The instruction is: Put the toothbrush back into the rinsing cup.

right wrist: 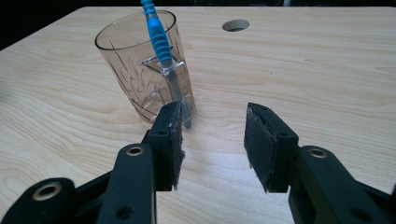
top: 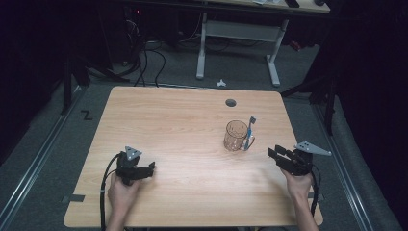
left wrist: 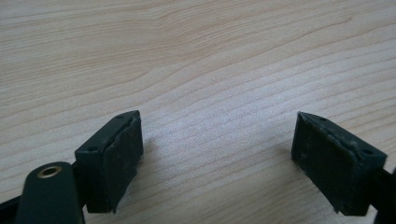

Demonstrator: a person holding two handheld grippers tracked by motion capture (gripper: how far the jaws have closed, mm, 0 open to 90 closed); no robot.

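**Both grippers low over the wood, cup untouched**

Clear ribbed cup stood upright on the surface, right of centre, below a round cable hole. Blue-handled toothbrush leaned against the cup's outer side, tip down on the wood beside the base; whether it passed through the handle, could not tell. Right gripper sat near the cup, fingers parted with nothing between them. Left gripper lay well apart over bare wood, fingers wide, gripping nothing.
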